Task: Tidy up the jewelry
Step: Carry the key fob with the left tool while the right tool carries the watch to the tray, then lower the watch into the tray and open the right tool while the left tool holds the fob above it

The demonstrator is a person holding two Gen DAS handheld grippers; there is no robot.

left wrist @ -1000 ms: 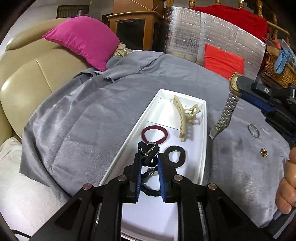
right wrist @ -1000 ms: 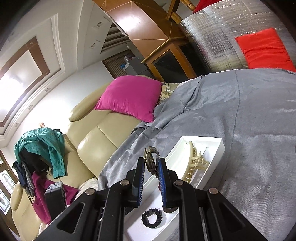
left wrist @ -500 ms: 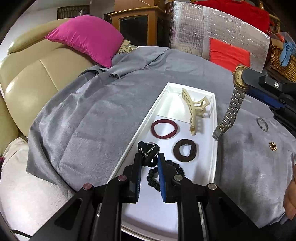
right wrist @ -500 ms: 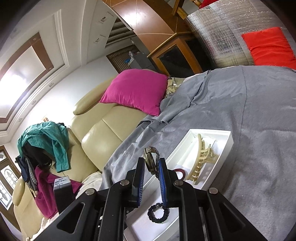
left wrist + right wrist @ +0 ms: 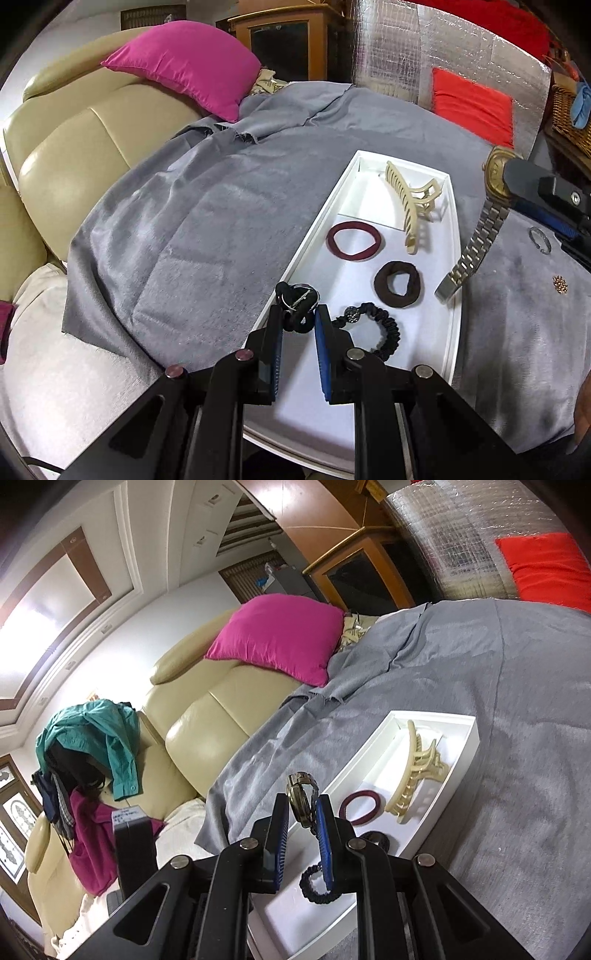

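The wristwatch (image 5: 496,177), its case pinched in the closed right claw (image 5: 302,805), hangs with its metal band (image 5: 469,251) trailing down to just above the white tray's (image 5: 456,295) far-side rim, ahead and to the right of the left claw (image 5: 298,314). The left claw is closed on a black hair tie with a ring (image 5: 297,301), held over the tray's near edge, with a black beaded bracelet (image 5: 384,328) just beyond it. Likely faults: the free-swinging band may catch the rim, land outside on the grey cloth (image 5: 221,206), or disturb the brown scrunchie (image 5: 398,283).
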